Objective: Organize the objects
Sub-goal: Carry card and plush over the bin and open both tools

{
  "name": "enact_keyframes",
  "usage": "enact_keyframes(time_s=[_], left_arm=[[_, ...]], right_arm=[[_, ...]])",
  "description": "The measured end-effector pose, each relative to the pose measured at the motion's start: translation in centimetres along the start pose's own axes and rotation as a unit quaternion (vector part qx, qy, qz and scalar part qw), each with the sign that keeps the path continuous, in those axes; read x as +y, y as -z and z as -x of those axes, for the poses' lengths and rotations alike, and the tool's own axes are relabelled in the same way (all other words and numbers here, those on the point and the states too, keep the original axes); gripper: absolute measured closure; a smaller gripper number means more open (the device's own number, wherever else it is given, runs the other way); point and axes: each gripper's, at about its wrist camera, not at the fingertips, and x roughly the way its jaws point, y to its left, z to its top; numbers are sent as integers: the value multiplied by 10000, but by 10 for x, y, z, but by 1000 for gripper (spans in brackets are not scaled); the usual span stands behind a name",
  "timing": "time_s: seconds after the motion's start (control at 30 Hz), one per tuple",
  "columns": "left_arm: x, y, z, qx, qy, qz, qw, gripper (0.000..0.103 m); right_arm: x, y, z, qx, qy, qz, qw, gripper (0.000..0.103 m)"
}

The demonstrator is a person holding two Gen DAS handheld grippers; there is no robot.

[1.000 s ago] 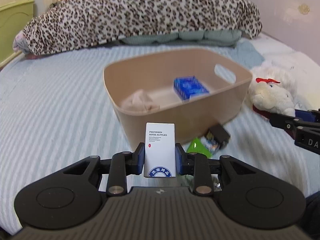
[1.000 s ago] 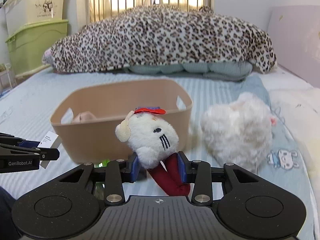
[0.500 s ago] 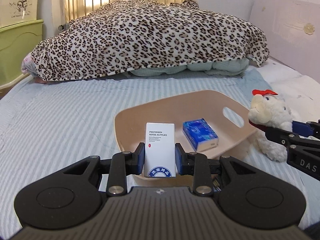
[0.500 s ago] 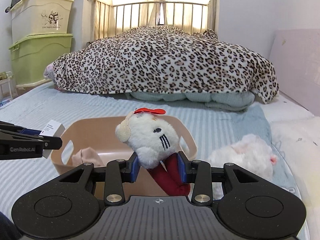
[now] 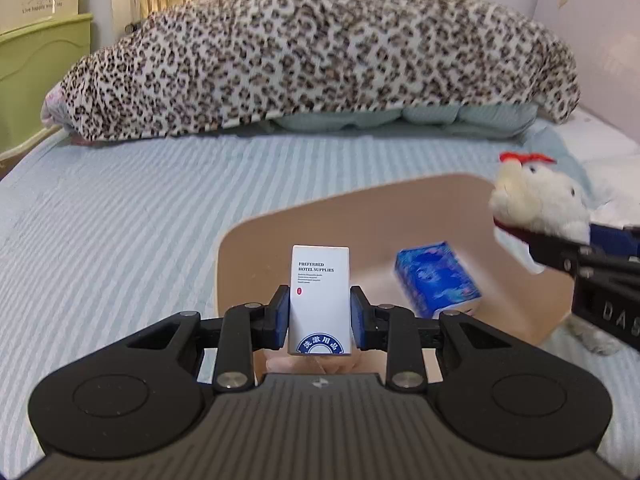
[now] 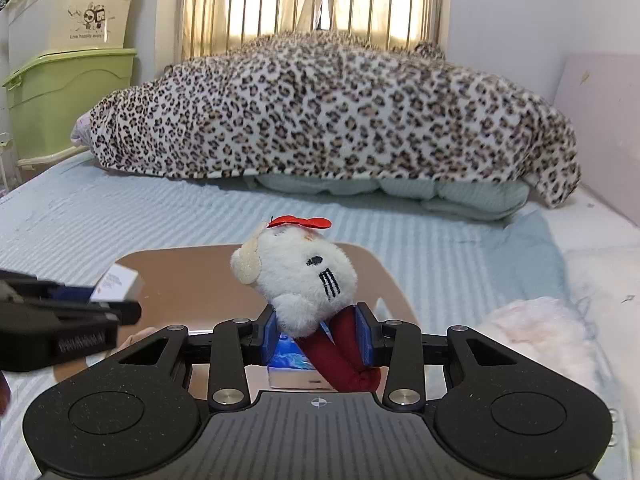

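Note:
My left gripper (image 5: 319, 318) is shut on a white hotel-supplies box (image 5: 319, 292), held upright above the near left part of the tan plastic bin (image 5: 360, 208). A blue tissue pack (image 5: 438, 278) lies inside the bin. My right gripper (image 6: 318, 334) is shut on a white plush cat with a red bow (image 6: 298, 276), gripping its red body, above the bin's right part (image 6: 192, 276). The plush also shows at the right of the left wrist view (image 5: 536, 208). The box shows at the left of the right wrist view (image 6: 118, 284).
The bin sits on a blue striped bedsheet (image 5: 120, 216). A leopard-print duvet (image 6: 328, 108) lies across the back. A second white plush (image 6: 536, 332) lies right of the bin. Green and cream storage boxes (image 6: 68, 92) stand at the far left.
Both grippers have moved forward over the bin with their objects still held. The bin now sits lower and closer in both views.

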Motion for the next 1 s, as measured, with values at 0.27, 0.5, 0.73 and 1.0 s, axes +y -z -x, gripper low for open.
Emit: enact_keyframes(time_s=[0.27, 0.5, 0.73, 1.0], left_arm=[[-2, 13, -38, 464, -286, -107, 9985, 70], [4, 11, -30, 509, -185, 10, 9985, 57], [6, 10, 9, 88, -205, 22, 9997, 28], [8, 19, 53, -126, -217, 70, 9997, 14]], right_arm=[[9, 8, -42, 447, -55, 159, 9989, 66], [4, 21, -44, 568, -150, -3, 9983, 45], [-10, 15, 5, 232, -61, -149, 9996, 19], [-24, 39, 53, 247, -39, -384, 9989, 8]])
